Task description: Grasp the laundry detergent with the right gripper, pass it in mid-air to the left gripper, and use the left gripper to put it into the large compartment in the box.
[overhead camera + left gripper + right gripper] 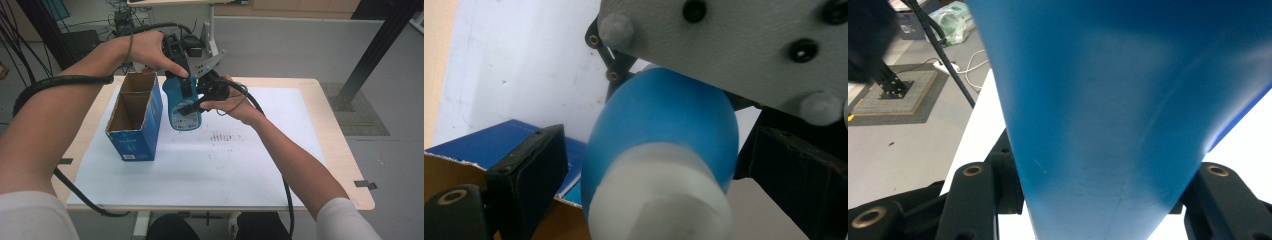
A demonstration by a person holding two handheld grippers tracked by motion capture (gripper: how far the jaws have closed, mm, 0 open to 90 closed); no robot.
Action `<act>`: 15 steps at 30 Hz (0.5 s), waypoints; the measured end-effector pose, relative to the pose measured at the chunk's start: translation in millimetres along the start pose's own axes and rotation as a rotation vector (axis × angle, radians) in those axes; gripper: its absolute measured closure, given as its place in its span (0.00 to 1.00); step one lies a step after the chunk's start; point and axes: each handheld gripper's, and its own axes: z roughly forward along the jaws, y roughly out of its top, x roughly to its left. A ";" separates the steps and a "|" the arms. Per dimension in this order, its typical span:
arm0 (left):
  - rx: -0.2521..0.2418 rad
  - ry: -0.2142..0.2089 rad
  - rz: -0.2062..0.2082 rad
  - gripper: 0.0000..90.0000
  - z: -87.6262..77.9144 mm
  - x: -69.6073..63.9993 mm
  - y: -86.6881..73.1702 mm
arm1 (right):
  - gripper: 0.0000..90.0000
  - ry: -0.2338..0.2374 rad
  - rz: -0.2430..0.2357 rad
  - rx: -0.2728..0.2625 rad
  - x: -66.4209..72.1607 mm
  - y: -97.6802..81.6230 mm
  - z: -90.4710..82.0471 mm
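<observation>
White sheet (pixel 260 165): open at right | right gripper (pixel 200 102) clamps blue bottle (pixel 182 107) | left gripper (pixel 182 62) jaws apart | box (pixel 135 125) just left

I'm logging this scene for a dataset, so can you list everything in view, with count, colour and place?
blue bottle: one, blue with a white cap, held above the table just right of the box
cardboard box: one, blue outside, brown inside, open top, standing on the left part of the sheet
white sheet: one, white with faint dark marks, covering most of the tabletop
table: one, light wood, under the sheet
floor clutter: cables and dark gear, beyond the table; count unclear
left gripper: one, black, at the bottle's cap end, jaws either side without clearly pressing
right gripper: one, black, shut on the bottle's body
forearms: two, entering from the bottom
</observation>
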 end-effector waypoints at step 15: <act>0.018 -0.014 0.017 0.10 2.8 -1.3 4.1 | 0.50 -0.001 -0.028 -0.018 2.9 1.3 -5.6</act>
